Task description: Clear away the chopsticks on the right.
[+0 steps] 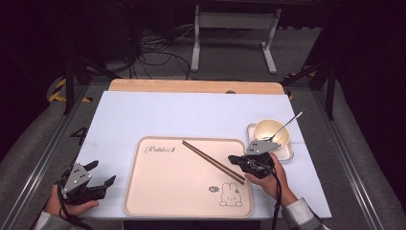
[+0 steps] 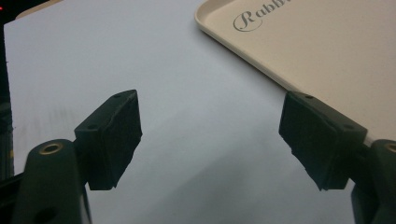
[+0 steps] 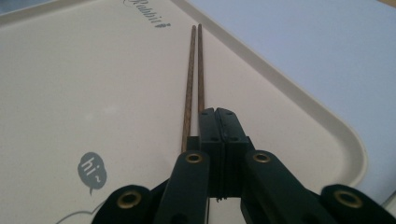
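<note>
A pair of dark brown chopsticks (image 1: 206,158) lies side by side and slantwise on a cream tray (image 1: 167,187) printed with a rabbit. My right gripper (image 1: 232,158) hovers low over their near end, jaws pressed together. In the right gripper view the chopsticks (image 3: 194,70) run away from the shut right gripper (image 3: 218,112). One stick passes just left of the jaws, and the other slips out of sight behind them. I see nothing between the pads. My left gripper (image 1: 103,171) rests open at the tray's left. In its own view the left gripper (image 2: 210,135) stands wide over bare white board.
A cream cup (image 1: 270,136) with a metal spoon (image 1: 287,123) in it stands just beyond my right hand, off the tray's right corner. The tray's rim (image 2: 243,53) lies close to my left gripper. The white board (image 1: 182,112) covers the table.
</note>
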Tool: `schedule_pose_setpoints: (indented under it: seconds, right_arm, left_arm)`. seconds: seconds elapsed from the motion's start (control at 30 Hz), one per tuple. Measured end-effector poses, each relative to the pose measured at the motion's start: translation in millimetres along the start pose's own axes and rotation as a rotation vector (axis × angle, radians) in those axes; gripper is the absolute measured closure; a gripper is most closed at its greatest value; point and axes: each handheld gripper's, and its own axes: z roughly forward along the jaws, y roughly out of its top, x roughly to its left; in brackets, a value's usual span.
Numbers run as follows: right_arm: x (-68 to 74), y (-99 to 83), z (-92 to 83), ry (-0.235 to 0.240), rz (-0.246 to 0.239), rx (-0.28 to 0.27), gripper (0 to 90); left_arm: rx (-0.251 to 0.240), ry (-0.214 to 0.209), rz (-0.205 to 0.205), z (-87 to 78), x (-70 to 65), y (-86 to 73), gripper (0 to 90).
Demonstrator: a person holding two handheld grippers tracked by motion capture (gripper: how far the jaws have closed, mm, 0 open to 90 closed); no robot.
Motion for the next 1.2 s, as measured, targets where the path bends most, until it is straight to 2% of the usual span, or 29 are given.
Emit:
schedule_pose_setpoints:
  seconds: [0.1,0.23,0.57,0.87,1.0,1.2]
  right_arm:
    - [0.8,5.4,3.7,0.008,-0.003,-0.007,90.0]
    - [4.1,17.3,13.1,0.020,-0.031,-0.012,90.0]
    - [6.2,47.4,52.4,0.045,-0.090,0.013,90.0]
    - [6.3,67.2,99.4,0.100,-0.121,0.086,90.0]
    - [9.8,71.8,121.7,0.107,-0.152,0.149,90.0]
    - [13.2,79.0,140.9,0.099,-0.178,0.202,90.0]
  left_arm:
    - [0.002,0.003,0.003,-0.5,-0.6,-0.4,21.9]
    - [0.002,0.003,0.002,-2.2,-1.1,-1.2,21.8]
    - [0.005,0.000,0.002,-7.0,-4.0,-3.6,20.6]
    - [0.011,-0.003,-0.002,-9.7,-4.7,-6.3,20.5]
    - [0.009,-0.008,-0.005,-10.0,-4.6,-6.9,20.5]
    - [0.008,-0.014,0.003,-9.7,-4.8,-6.4,20.4]
